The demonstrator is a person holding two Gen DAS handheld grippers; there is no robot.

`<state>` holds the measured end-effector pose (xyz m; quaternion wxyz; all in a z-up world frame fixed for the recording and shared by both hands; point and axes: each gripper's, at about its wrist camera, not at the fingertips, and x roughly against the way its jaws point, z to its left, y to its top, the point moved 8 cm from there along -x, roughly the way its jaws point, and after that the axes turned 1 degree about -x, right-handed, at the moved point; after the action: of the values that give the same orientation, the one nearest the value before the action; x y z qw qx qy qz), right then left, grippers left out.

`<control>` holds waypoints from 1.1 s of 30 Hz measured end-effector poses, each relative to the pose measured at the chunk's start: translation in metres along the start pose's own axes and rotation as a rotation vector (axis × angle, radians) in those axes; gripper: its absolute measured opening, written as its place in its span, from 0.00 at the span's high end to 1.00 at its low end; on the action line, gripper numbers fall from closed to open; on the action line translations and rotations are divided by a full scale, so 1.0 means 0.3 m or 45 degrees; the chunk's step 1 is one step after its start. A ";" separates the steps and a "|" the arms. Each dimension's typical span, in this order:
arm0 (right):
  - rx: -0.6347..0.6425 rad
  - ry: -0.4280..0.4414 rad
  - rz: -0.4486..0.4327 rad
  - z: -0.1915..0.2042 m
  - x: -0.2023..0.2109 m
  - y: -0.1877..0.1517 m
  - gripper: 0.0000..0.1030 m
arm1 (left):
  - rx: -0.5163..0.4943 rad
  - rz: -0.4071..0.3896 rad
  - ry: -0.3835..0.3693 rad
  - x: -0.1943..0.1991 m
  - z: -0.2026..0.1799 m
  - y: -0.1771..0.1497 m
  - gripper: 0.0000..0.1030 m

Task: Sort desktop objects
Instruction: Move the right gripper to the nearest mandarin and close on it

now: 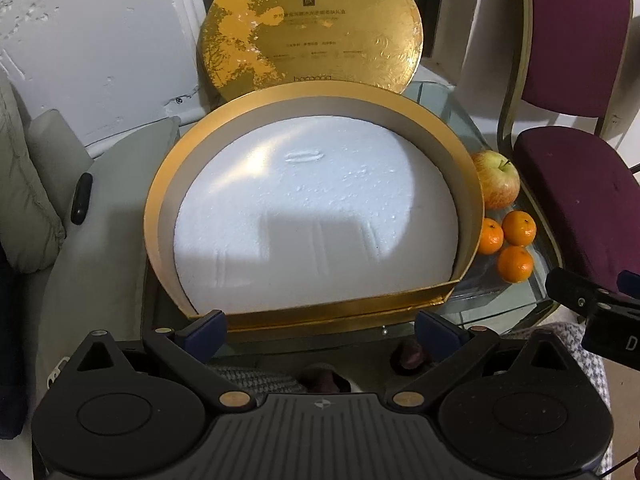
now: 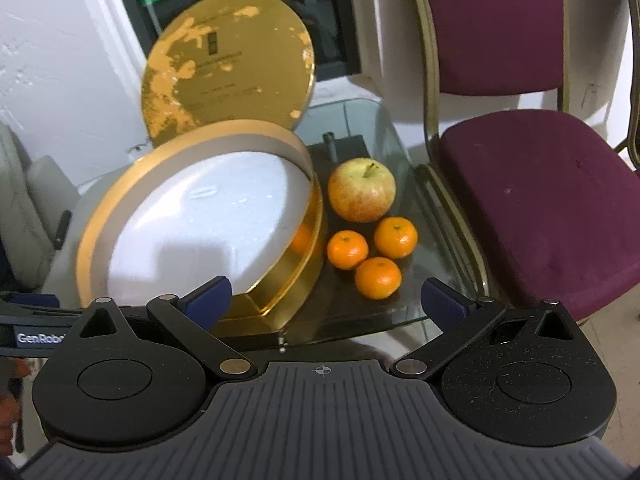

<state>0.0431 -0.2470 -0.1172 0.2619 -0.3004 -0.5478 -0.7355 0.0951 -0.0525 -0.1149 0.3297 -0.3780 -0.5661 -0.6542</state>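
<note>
A round gold box (image 1: 160, 184) (image 2: 86, 256) with a white foam liner (image 1: 316, 216) (image 2: 200, 224) lies open on the glass table, nothing in it. An apple (image 1: 498, 178) (image 2: 362, 190) and three tangerines (image 1: 516, 264) (image 2: 378, 278) sit on the glass to the right of the box. My left gripper (image 1: 320, 330) is open, just short of the box's straight front wall. My right gripper (image 2: 326, 298) is open, near the table's front edge, with the nearest tangerine just beyond its fingertips. Part of the right gripper (image 1: 592, 304) shows at the right edge of the left wrist view.
The box's gold lid (image 1: 310, 24) (image 2: 228, 68) leans upright against the wall behind the box. A purple chair (image 1: 580, 184) (image 2: 540, 208) stands close to the table's right side. A grey cushion (image 1: 100, 208) lies left of the box. The glass table edge (image 2: 384, 322) runs near the grippers.
</note>
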 end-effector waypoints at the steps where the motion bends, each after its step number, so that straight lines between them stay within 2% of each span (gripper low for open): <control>1: 0.004 -0.004 0.007 -0.003 -0.012 0.001 0.01 | 0.003 0.002 -0.003 -0.009 -0.002 0.004 0.03; 17: 0.054 -0.068 0.156 -0.101 -0.235 0.009 0.15 | 0.059 0.107 0.012 -0.160 -0.019 0.027 0.03; 21: 0.078 -0.074 0.197 -0.111 -0.286 0.004 0.19 | 0.052 0.109 0.018 -0.176 -0.026 0.039 0.03; 23: 0.078 -0.080 0.215 -0.117 -0.309 0.003 0.20 | 0.048 0.116 0.024 -0.182 -0.028 0.044 0.07; 33: 0.079 -0.108 0.299 -0.144 -0.415 -0.002 0.26 | 0.050 0.131 0.020 -0.212 -0.024 0.050 0.07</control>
<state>0.1210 -0.2814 -0.2179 0.3321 -0.3849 -0.5420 -0.6692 0.1388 -0.0617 -0.1631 0.3747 -0.3952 -0.5561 -0.6279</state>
